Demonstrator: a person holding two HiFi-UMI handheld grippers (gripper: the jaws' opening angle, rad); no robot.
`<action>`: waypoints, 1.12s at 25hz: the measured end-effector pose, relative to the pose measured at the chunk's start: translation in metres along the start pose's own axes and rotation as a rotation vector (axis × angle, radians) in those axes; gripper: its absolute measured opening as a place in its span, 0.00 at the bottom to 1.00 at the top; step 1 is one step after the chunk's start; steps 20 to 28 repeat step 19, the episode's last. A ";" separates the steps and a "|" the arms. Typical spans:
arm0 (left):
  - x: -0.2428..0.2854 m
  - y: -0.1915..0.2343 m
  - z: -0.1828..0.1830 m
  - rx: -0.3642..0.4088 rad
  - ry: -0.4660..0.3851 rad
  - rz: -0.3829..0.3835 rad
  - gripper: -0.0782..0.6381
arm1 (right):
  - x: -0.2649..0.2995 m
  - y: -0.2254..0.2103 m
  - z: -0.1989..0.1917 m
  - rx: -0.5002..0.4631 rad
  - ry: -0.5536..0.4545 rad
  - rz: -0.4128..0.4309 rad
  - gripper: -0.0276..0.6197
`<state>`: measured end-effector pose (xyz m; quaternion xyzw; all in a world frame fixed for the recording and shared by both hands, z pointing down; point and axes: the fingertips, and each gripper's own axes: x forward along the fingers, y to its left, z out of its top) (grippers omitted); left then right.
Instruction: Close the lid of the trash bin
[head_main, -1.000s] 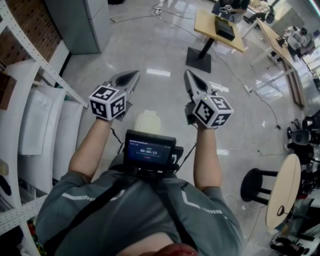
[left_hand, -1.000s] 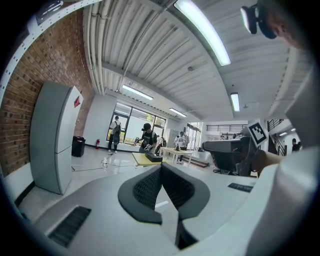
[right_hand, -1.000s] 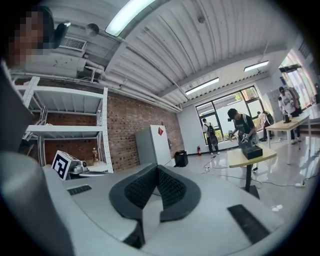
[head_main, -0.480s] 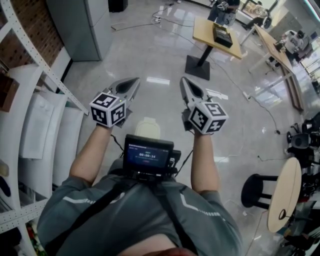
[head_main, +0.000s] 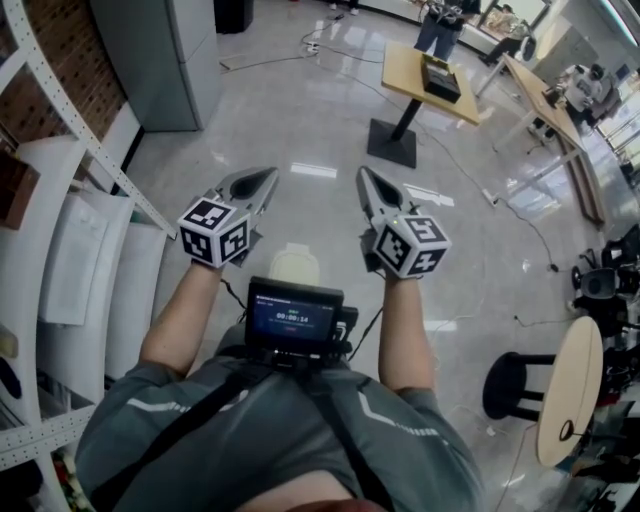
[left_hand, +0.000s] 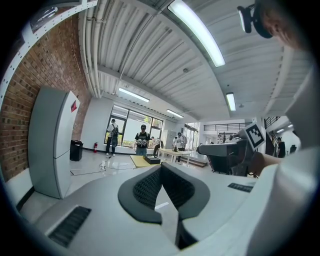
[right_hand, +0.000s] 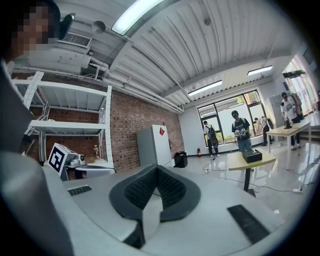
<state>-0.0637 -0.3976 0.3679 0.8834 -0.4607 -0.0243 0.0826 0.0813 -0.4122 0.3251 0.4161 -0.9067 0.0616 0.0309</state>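
Left gripper (head_main: 268, 176) and right gripper (head_main: 364, 174) both have their fingers together and empty, over open floor (head_main: 320, 110). The trash bin (head_main: 295, 262), only its pale top showing, stands between the forearms. The chest screen (head_main: 293, 318) shows unreadable digits. The grey cabinet (right_hand: 154, 145) bears a red diamond label.

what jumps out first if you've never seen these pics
Two hand-held grippers with marker cubes dominate the middle of the head view: the left gripper and the right gripper are held side by side above a glossy floor, both shut with nothing in them. Just below them a small lit screen sits on the person's chest. White shelving lines the left edge, and a wooden table stands far ahead.
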 end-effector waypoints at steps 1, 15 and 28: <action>-0.001 0.000 0.000 -0.002 -0.001 0.001 0.10 | -0.001 0.000 0.000 0.000 -0.002 -0.002 0.05; 0.002 -0.002 -0.005 -0.008 0.005 -0.014 0.10 | -0.007 -0.001 -0.002 -0.006 -0.010 -0.021 0.05; 0.004 -0.001 -0.004 -0.006 0.003 -0.015 0.10 | -0.006 -0.002 -0.003 -0.007 -0.008 -0.022 0.05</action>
